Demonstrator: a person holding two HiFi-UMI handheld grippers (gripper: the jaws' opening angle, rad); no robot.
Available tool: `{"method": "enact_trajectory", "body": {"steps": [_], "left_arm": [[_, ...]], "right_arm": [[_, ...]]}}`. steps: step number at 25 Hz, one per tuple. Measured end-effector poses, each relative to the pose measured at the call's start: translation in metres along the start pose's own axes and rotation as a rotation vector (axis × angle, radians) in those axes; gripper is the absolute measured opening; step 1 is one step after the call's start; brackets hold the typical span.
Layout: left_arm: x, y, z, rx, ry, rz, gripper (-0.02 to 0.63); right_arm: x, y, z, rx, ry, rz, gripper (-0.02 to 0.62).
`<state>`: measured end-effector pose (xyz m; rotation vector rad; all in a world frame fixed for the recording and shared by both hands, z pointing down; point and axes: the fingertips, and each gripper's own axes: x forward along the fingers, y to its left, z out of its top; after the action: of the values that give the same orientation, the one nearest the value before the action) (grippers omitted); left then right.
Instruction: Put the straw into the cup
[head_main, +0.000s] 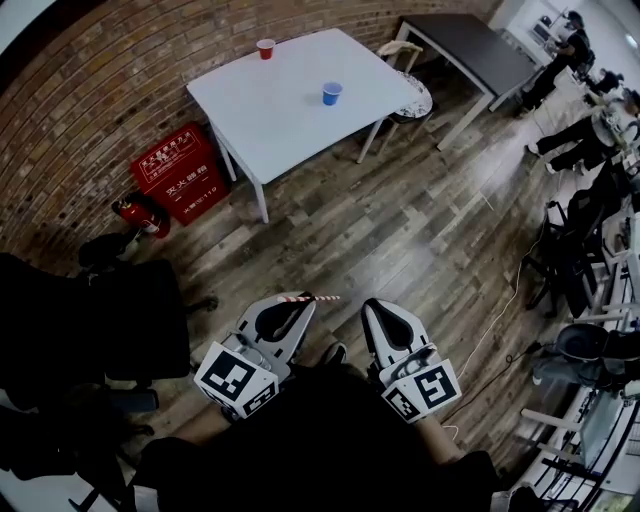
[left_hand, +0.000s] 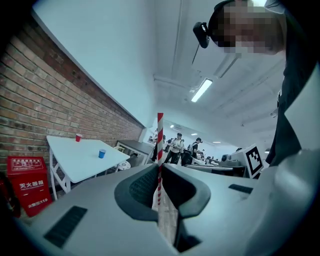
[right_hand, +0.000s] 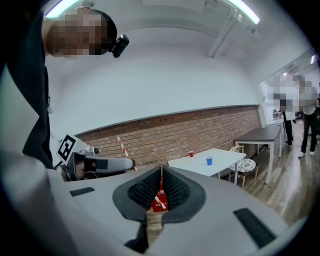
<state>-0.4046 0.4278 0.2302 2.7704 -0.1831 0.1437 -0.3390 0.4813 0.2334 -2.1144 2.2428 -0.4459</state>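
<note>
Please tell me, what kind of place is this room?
Probably an office or lab workroom, indoors: a brick wall, a wood-plank floor, a white table beside a red fire-equipment box, and several people busy in the background.

On the white desk (head_main: 290, 110) the small red plastic cup (head_main: 265, 48) and small blue plastic cup (head_main: 332, 93) are too tiny to show their insides, the red floor cabinet (right_hand: 162, 192) is mostly hidden behind the grey right claw (right_hand: 161, 170), and the grey left claw (right_hand: 129, 163) covers part of the red-and-white striped straw (right_hand: 121, 146).
</note>
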Motion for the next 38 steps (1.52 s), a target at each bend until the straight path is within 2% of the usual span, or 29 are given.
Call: {"method": "enact_trajectory", "body": {"steps": [7, 15, 26, 29, 38], "left_arm": [[-0.012, 0.024, -0.013, -0.04, 0.027, -0.061, 0.038], [0.007, 0.053, -0.011, -0.053, 0.046, -0.058, 0.038], [0.08, 0.076, 0.022, 0.002, 0.041, 0.043, 0.038], [0.108, 0.074, 0.03, 0.015, 0.047, 0.065, 0.038], [0.19, 0.052, 0.051, 0.044, 0.042, 0.123, 0.038]], "right_arm": [[0.017, 0.024, -0.019, 0.006, 0.045, -0.041, 0.032], [0.052, 0.013, -0.018, -0.004, 0.057, -0.026, 0.032], [0.094, -0.056, 0.019, -0.011, -0.008, 0.097, 0.032], [0.098, -0.084, 0.03, 0.027, -0.016, 0.127, 0.032], [0.083, -0.167, 0.066, 0.055, -0.077, 0.18, 0.034]]}}
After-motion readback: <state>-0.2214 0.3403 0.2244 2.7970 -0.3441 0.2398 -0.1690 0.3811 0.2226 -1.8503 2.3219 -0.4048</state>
